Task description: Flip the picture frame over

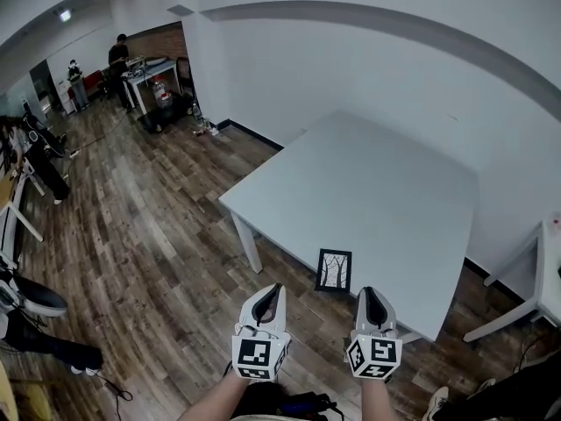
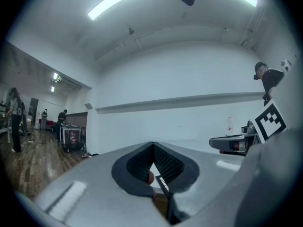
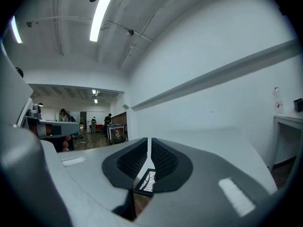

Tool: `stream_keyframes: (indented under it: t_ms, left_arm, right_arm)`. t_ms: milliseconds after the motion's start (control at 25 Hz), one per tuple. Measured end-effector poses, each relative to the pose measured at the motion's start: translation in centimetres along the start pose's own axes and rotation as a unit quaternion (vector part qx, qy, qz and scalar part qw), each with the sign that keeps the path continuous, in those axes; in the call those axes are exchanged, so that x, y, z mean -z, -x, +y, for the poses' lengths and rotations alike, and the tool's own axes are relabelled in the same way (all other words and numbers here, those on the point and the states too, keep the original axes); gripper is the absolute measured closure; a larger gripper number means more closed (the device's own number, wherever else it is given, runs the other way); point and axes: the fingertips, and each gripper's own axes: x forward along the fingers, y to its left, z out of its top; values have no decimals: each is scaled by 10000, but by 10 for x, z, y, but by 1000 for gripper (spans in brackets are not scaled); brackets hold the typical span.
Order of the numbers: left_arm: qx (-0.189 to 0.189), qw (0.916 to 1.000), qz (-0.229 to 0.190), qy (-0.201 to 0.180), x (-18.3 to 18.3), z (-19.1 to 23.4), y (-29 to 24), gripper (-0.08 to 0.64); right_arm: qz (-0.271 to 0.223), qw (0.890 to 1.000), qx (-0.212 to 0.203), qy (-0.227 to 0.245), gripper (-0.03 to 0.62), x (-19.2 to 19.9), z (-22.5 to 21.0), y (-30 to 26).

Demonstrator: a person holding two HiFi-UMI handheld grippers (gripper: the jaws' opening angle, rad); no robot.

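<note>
A small black picture frame [image 1: 334,270] lies picture side up, showing bare trees, near the front edge of the white table [image 1: 377,174]. Both grippers hover over the floor just short of that edge. My left gripper [image 1: 276,288] sits to the frame's lower left with its jaws together and nothing between them. My right gripper [image 1: 369,290] is to the frame's lower right, also shut and empty. In the left gripper view, the left gripper [image 2: 153,146] has a corner of the frame [image 2: 164,184] below its tips. In the right gripper view, the frame [image 3: 146,181] lies under the right gripper [image 3: 149,142].
A white wall runs close behind the table. Another white table [image 1: 545,274] stands at the right. Wooden floor [image 1: 149,226] stretches to the left, with people and a cart [image 1: 153,82] far back. A shoe [image 1: 436,402] shows at the bottom right.
</note>
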Motion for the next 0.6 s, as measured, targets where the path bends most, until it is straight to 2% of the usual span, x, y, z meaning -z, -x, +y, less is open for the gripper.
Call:
stream_keyframes:
  t_ms: [160, 600]
  left_arm:
    - [-68, 10000, 40, 56, 0, -11, 14, 560]
    - [-32, 9999, -21, 122, -15, -9, 32, 560]
  right_arm:
    - [10, 9999, 19, 109, 571, -3, -1, 12]
    - [36, 9991, 21, 412, 571, -24, 13, 24]
